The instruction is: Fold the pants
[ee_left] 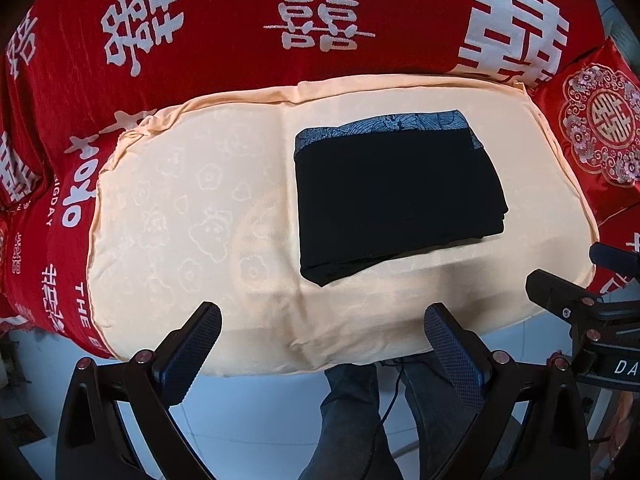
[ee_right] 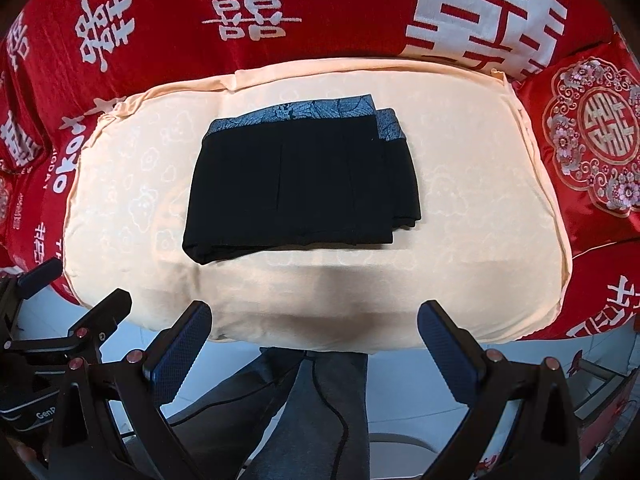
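Note:
The black pants (ee_left: 394, 196) lie folded into a compact rectangle on the cream cushion (ee_left: 192, 208), with a blue patterned waistband along the far edge. They also show in the right wrist view (ee_right: 304, 184) on the cushion (ee_right: 480, 208). My left gripper (ee_left: 322, 320) is open and empty, held back from the cushion's near edge. My right gripper (ee_right: 314, 318) is open and empty, also off the near edge. Each gripper shows at the edge of the other's view: the right one (ee_left: 592, 288) and the left one (ee_right: 60, 300).
A red sofa cover with white characters (ee_left: 320, 20) surrounds the cushion. A red embroidered pillow (ee_left: 600, 136) sits at the right. The person's legs (ee_right: 312, 408) and a black cable (ee_right: 336, 412) are below, over a pale blue floor.

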The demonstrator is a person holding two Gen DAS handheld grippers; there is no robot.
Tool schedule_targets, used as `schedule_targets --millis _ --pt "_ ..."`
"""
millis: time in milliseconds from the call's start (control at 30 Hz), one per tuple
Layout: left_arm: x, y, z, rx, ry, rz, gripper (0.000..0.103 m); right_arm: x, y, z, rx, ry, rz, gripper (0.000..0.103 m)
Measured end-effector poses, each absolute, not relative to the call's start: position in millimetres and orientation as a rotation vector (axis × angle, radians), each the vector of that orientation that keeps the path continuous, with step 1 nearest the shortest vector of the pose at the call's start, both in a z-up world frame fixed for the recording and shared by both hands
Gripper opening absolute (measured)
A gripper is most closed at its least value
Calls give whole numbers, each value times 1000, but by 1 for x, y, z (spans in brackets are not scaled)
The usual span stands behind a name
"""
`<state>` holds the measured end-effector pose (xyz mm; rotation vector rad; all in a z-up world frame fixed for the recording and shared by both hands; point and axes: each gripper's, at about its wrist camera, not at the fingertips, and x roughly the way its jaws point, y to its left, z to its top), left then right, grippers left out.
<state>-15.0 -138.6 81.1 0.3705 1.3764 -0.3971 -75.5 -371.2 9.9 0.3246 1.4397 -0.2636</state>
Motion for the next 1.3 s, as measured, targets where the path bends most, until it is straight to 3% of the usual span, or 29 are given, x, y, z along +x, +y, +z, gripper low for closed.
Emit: schedule_targets --millis 1300 --pt "-29 -139 85 379 1350 -373 102 -82 -367 14 313 1433 -281 103"
